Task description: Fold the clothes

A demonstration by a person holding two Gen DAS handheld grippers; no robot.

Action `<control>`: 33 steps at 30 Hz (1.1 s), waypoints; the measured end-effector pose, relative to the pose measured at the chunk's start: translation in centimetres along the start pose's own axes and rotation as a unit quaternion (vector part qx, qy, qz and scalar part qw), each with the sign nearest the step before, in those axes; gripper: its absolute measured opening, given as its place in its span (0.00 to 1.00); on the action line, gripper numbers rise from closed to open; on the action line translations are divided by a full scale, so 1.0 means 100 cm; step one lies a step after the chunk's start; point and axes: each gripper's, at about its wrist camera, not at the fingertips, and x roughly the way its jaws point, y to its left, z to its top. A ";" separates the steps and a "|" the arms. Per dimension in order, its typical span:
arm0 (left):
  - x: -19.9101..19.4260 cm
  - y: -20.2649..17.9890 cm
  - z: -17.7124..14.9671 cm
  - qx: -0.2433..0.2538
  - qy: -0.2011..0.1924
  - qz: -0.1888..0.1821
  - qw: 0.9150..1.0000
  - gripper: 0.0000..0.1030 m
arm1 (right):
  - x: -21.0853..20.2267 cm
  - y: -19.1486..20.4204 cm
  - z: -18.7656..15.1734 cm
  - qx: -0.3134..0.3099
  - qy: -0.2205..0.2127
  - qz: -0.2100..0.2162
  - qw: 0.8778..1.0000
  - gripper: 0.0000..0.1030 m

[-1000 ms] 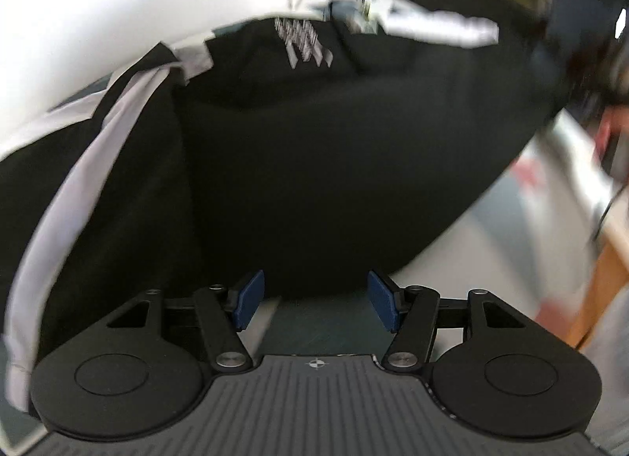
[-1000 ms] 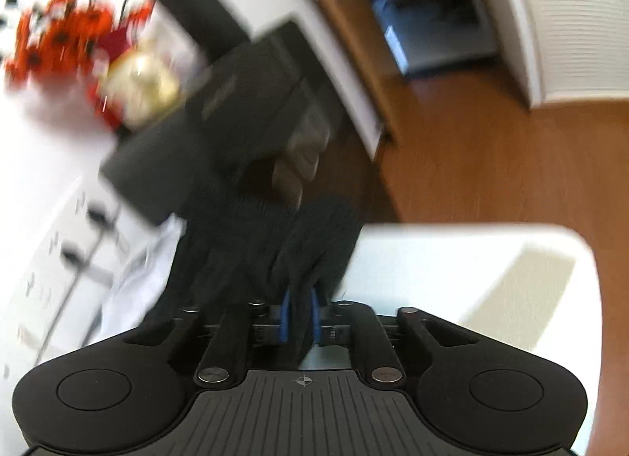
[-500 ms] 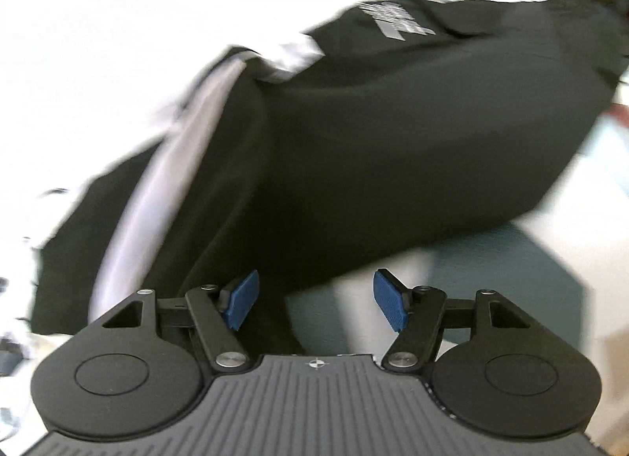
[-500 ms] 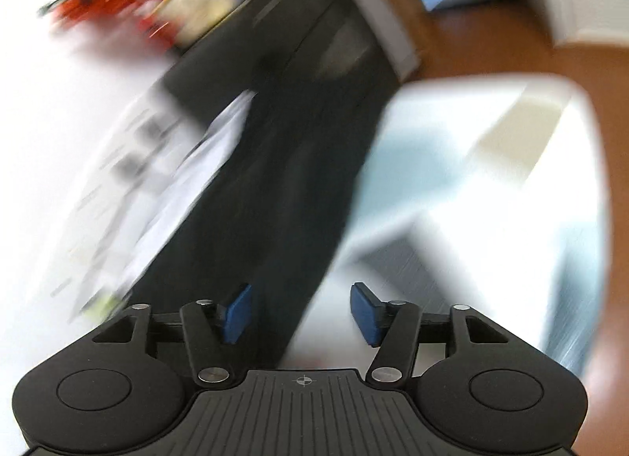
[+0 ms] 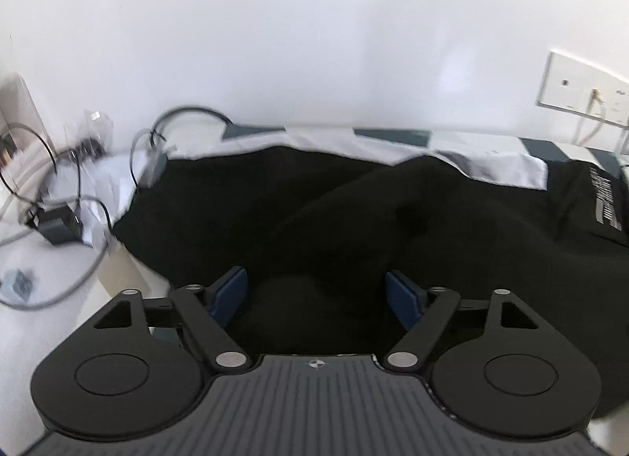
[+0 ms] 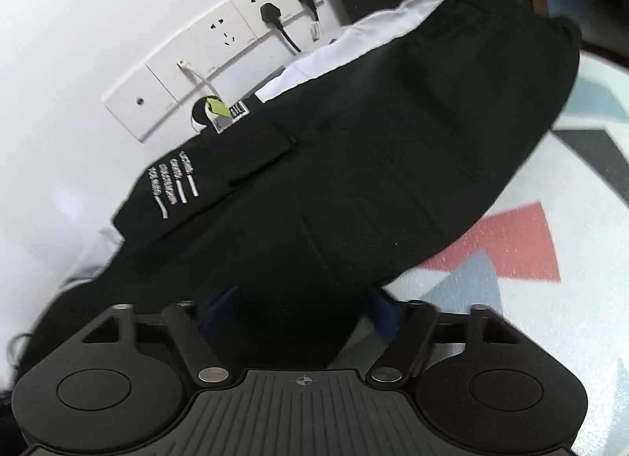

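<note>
Left gripper (image 5: 316, 293), blue pads spread wide and grasping nothing, hovers over the near edge of the black garment (image 5: 354, 220); right gripper (image 6: 300, 310) is likewise spread, its pads straddling the garment's lower hem without pinching it. The garment, black with a white side stripe (image 6: 354, 51), lies bunched on the counter (image 6: 550, 298) against the wall. Only the right wrist view shows the printed white lettering (image 6: 173, 184) clearly on a folded flap, a yellow-green tag (image 6: 218, 107) beside a small woven label, and the counter's patterned cover of red, grey and teal shapes. Only the left wrist view shows the tangle of cables (image 5: 78, 181) and a dark power adapter (image 5: 59, 224) lying left of the garment. A row of white wall sockets (image 6: 220, 43) with two black plugs (image 6: 275, 11) appears in the right wrist view; the left wrist view shows a single wall plate (image 5: 585, 86) on the plain white wall (image 5: 275, 43).
</note>
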 end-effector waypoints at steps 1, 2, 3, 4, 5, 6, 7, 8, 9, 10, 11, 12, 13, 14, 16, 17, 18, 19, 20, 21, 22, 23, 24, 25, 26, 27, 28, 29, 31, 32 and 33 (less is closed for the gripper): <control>-0.002 0.004 -0.003 -0.012 0.011 -0.008 1.000 0.77 | 0.002 -0.005 0.003 0.017 0.006 0.009 1.000 0.20; -0.002 0.007 -0.005 -0.027 0.025 -0.014 0.999 0.77 | 0.004 -0.014 0.006 0.040 0.011 0.019 0.999 0.11; -0.002 0.013 -0.006 -0.052 0.041 -0.019 0.998 0.77 | 0.006 -0.024 0.008 0.063 0.015 0.030 0.997 0.10; -0.005 0.021 -0.007 -0.081 0.055 -0.028 0.995 0.77 | 0.007 -0.032 0.010 0.082 0.018 0.039 0.996 0.07; -0.005 0.027 -0.007 -0.107 0.062 -0.039 0.992 0.77 | 0.006 -0.039 0.011 0.093 0.018 0.046 0.994 0.06; -0.005 0.033 -0.007 -0.131 0.066 -0.050 0.988 0.77 | 0.006 -0.047 0.011 0.105 0.019 0.052 0.993 0.05; -0.007 0.040 -0.008 -0.151 0.063 -0.058 0.985 0.77 | 0.005 -0.054 0.012 0.117 0.020 0.059 0.991 0.04; -0.010 0.046 -0.008 -0.166 0.054 -0.062 0.983 0.77 | 0.003 -0.060 0.013 0.125 0.017 0.061 0.990 0.04; -0.015 0.052 -0.008 -0.179 0.041 -0.064 0.981 0.77 | -0.003 -0.064 0.013 0.126 0.010 0.056 0.990 0.03; -0.018 0.058 -0.008 -0.191 0.030 -0.065 0.979 0.77 | -0.007 -0.069 0.014 0.129 0.005 0.052 0.990 0.03; -0.019 0.064 -0.009 -0.199 0.024 -0.064 0.978 0.77 | -0.011 -0.075 0.014 0.136 0.003 0.048 0.990 0.03; -0.017 0.071 -0.009 -0.205 0.025 -0.058 0.977 0.77 | -0.015 -0.081 0.014 0.141 -0.003 0.042 0.989 0.03; -0.015 0.078 -0.011 -0.212 0.029 -0.046 0.976 0.77 | -0.016 -0.084 0.014 0.144 -0.010 0.033 0.989 0.03; -0.012 0.085 -0.013 -0.220 0.035 -0.035 0.974 0.77 | -0.019 -0.089 0.014 0.146 -0.018 0.023 0.989 0.02; -0.006 0.096 -0.021 -0.228 0.039 -0.006 0.973 0.77 | -0.029 -0.106 0.016 0.174 -0.047 -0.015 0.983 0.00; -0.004 0.094 -0.025 -0.208 0.035 0.012 0.977 0.77 | -0.034 -0.116 0.017 0.193 -0.063 -0.036 0.978 0.00; -0.002 0.091 -0.029 -0.185 0.028 0.024 0.982 0.78 | -0.039 -0.127 0.018 0.218 -0.072 -0.045 0.972 0.00; -0.001 0.088 -0.032 -0.174 0.023 0.028 0.984 0.78 | -0.042 -0.137 0.021 0.242 -0.068 -0.037 0.967 0.00; 0.000 0.086 -0.034 -0.171 0.021 0.028 0.985 0.78 | -0.045 -0.140 0.023 0.246 -0.064 -0.038 0.966 0.00; 0.001 0.084 -0.035 -0.172 0.022 0.027 0.984 0.79 | -0.048 -0.139 0.024 0.244 -0.060 -0.034 0.967 0.01; 0.002 0.082 -0.035 -0.176 0.024 0.025 0.984 0.82 | -0.051 -0.134 0.023 0.238 -0.057 -0.023 0.969 0.03; 0.003 0.080 -0.035 -0.183 0.026 0.020 0.983 0.83 | -0.054 -0.129 0.022 0.232 -0.055 -0.012 0.971 0.09; 0.003 0.079 -0.035 -0.195 0.030 0.013 0.980 0.84 | -0.056 -0.121 0.020 0.218 -0.052 -0.005 0.974 0.14; 0.002 0.078 -0.036 -0.211 0.037 0.004 0.977 0.84 | -0.058 -0.108 0.017 0.193 -0.051 -0.005 0.980 0.28; 0.001 0.077 -0.038 -0.231 0.046 -0.008 0.972 0.84 | -0.057 -0.092 0.012 0.167 -0.049 -0.008 0.985 0.42; 0.000 0.076 -0.041 -0.249 0.056 -0.028 0.966 0.84 | -0.054 -0.075 0.005 0.134 -0.044 -0.009 0.990 0.47; -0.002 0.074 -0.045 -0.265 0.067 -0.052 0.961 0.84 | -0.051 -0.057 -0.002 0.093 -0.037 -0.004 0.995 0.48; -0.004 0.071 -0.049 -0.276 0.078 -0.072 0.955 0.84 | -0.048 -0.039 -0.009 0.052 -0.029 0.001 0.998 0.51; -0.006 0.064 -0.063 -0.284 0.098 -0.098 0.949 0.84 | -0.037 -0.003 -0.028 -0.030 -0.004 0.005 1.000 0.63; -0.006 0.061 -0.070 -0.287 0.106 -0.110 0.946 0.84 | -0.033 0.009 -0.036 -0.052 0.008 0.008 0.999 0.64; -0.007 0.060 -0.075 -0.293 0.103 -0.118 0.943 0.85 | -0.029 0.022 -0.045 -0.075 0.020 0.011 0.997 0.64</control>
